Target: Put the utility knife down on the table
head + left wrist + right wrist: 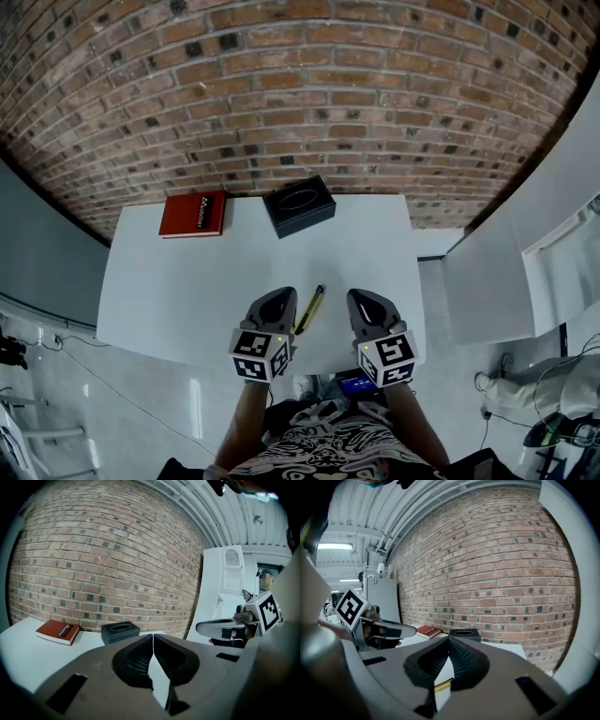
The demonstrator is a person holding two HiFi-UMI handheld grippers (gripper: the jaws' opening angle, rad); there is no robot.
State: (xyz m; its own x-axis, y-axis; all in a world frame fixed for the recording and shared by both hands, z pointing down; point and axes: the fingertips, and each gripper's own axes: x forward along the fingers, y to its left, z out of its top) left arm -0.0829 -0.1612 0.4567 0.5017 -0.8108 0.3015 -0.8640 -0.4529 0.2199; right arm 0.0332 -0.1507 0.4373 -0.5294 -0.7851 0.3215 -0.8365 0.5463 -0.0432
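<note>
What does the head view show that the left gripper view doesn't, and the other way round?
Only head view: the knife lying free on the table. Only left gripper view: the left hand-held gripper with jaws closed on nothing, and the ceiling. Both: table, book, box, brick wall, right hand-held gripper.

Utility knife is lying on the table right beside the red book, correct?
No. The utility knife lies on the table, but between the left gripper and right gripper, far from the red book; the head view shows it.
</note>
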